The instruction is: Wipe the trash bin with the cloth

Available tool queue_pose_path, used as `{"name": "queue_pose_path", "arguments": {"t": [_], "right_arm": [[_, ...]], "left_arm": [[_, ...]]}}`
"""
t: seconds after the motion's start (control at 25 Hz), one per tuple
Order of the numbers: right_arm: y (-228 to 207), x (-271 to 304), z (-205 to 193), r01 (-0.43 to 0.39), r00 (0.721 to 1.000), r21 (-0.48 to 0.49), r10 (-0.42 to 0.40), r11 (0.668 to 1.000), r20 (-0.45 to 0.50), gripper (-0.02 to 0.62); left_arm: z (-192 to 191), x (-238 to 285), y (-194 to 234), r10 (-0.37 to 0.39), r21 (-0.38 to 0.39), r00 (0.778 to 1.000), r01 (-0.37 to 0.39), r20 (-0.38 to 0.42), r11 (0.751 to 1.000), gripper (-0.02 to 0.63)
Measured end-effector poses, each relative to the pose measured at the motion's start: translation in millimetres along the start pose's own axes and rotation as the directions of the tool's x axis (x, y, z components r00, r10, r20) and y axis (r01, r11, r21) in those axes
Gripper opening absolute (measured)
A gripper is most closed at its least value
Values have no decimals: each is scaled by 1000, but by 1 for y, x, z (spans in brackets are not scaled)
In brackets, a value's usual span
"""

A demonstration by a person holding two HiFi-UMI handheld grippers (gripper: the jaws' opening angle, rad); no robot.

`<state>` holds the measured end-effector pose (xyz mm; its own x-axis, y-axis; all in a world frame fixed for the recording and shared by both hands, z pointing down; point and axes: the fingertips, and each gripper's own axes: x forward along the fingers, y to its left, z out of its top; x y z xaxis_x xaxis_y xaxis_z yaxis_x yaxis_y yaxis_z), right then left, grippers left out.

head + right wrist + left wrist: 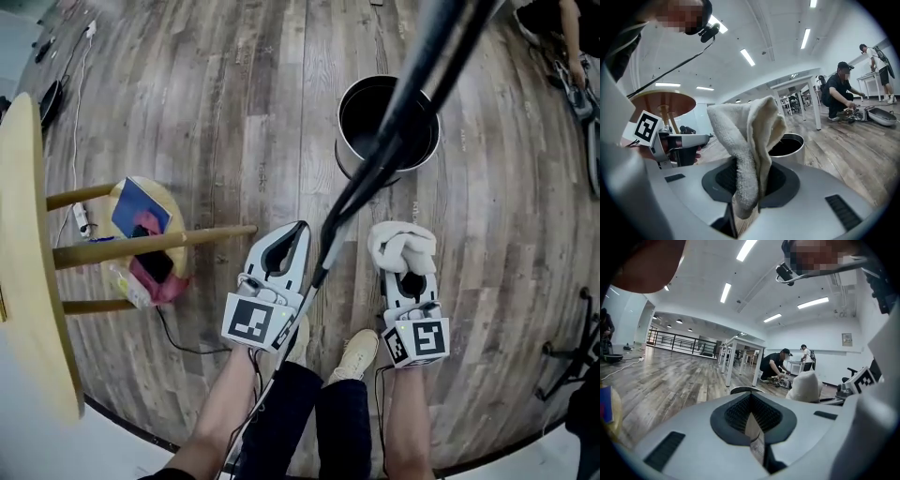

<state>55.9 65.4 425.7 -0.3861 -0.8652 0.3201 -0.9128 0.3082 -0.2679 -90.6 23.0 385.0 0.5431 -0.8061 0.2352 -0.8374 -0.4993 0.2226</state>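
Well, left gripper (302,228): jaws shut tight, holding nothing.
Right gripper (405,265): jaws pinched on the white cloth (403,244), which sticks up in a lump.
Trash bin (343,131): stands open on the wood floor (234,112), just past both grippers.

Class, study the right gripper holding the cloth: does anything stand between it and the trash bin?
Nothing visible does. The right gripper, shut on the cloth, points at the trash bin, and only bare wooden floor lies between them. In the right gripper view the bin's open rim shows just behind the cloth, unblocked.
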Motion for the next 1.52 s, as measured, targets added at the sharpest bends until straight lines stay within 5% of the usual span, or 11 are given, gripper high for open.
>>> {"name": "queue_pose_path", "arguments": {"t": [0.28, 0.6, 1.0, 1.52], "right_arm": [[17, -5, 66, -24, 999, 5, 24, 1000, 31, 94], [14, 21, 79, -45, 999, -10, 46, 999, 26, 94], [5, 80, 60, -101, 995, -61, 101, 993, 13, 94], [-5, 176, -20, -149, 988, -98, 152, 984, 18, 94]], "left_arm": [[65, -9, -2, 30, 10, 999, -31, 21, 999, -5], [72, 4, 10, 46, 9, 999, -46, 18, 999, -5], [40, 38, 39, 54, 19, 998, -55, 18, 998, -5], [-59, 73, 105, 80, 11, 997, -80, 14, 997, -5]]}}
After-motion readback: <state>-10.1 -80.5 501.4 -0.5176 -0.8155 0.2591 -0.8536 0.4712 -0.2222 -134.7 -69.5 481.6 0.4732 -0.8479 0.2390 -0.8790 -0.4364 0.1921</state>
